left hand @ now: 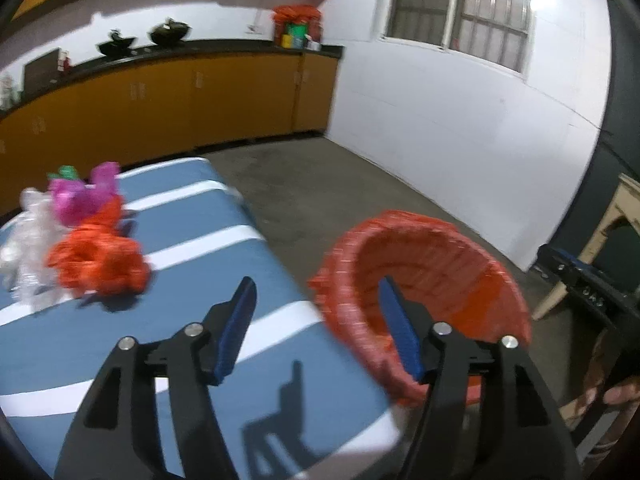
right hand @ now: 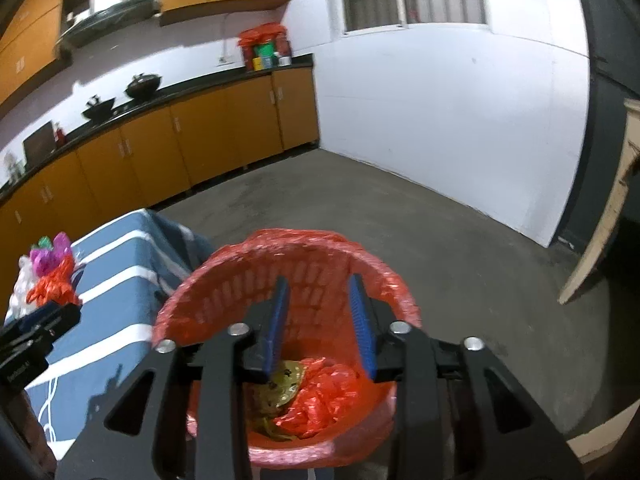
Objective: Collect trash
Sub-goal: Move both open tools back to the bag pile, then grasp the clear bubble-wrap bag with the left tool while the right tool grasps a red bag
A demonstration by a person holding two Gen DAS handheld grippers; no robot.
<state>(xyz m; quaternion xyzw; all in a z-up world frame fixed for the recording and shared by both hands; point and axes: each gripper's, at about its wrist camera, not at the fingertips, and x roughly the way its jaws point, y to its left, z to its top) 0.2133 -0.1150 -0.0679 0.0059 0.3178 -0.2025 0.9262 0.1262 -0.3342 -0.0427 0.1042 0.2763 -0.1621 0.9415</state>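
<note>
Left wrist view: left gripper (left hand: 316,316) jaws apart, empty, over blue-and-white striped tablecloth (left hand: 256,364). Crumpled orange, pink and clear plastic wrappers (left hand: 80,240) still heaped on table, uncollected.

Right wrist view: right gripper (right hand: 320,320) part open, empty, above red plastic-lined wastebasket (right hand: 192,300). Crumpled orange bag (right hand: 324,392) and gold wrapper (right hand: 280,384) already inside.

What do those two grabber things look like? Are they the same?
Yes, they match. The left gripper and the right gripper each have black plastic arms with long cut-out slots, shiny silver bolts at the joints, and two flat blue ribbed fingers. Small white lettering marks the black body, too small to read.
</note>
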